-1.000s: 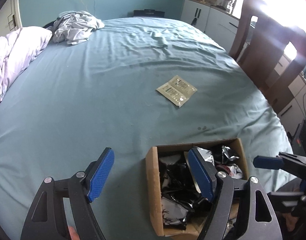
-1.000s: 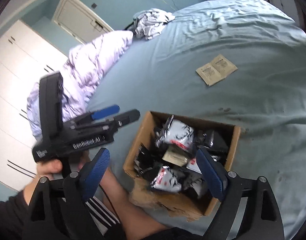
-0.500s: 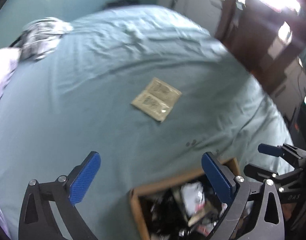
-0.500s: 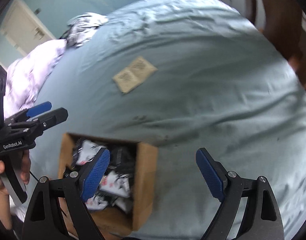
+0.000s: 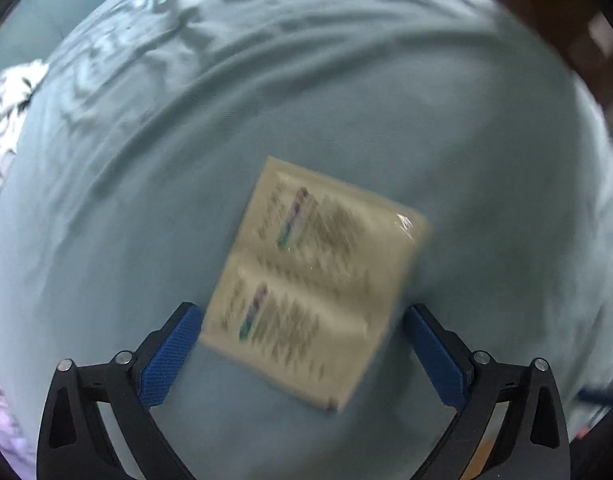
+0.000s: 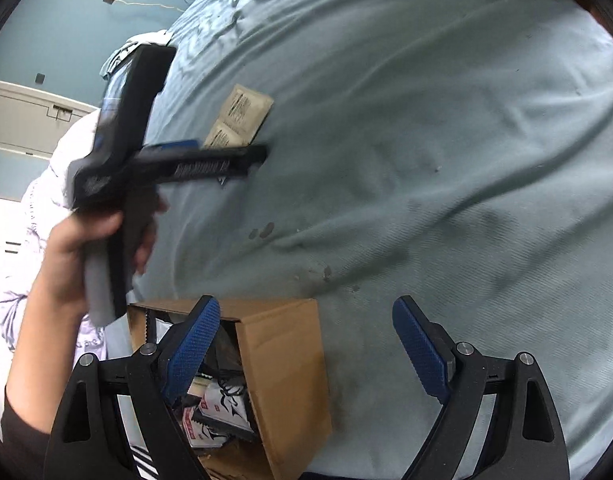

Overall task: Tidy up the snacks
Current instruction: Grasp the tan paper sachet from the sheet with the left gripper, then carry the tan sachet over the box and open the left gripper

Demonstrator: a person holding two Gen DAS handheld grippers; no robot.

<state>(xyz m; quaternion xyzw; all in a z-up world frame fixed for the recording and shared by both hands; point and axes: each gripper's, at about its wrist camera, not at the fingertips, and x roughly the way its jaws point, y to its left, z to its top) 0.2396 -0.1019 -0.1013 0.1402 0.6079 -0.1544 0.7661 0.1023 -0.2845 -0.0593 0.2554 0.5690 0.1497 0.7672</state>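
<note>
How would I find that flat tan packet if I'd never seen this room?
Look at the big blue-green bed sheet. Beyond the cardboard box of black-and-white snacks, the twin packet lies alone between the open left hand-held gripper fingers. It's beige, flat, creased across the middle.

A home bedroom: a bed [image 6: 446,128] under a rumpled teal sheet fills both views, a lilac duvet [image 6: 46,200] is bunched at its side, clothes [image 5: 6,112] lie heaped at the far end, and teal walls [image 6: 66,12] meet a white door [image 6: 22,116].
</note>
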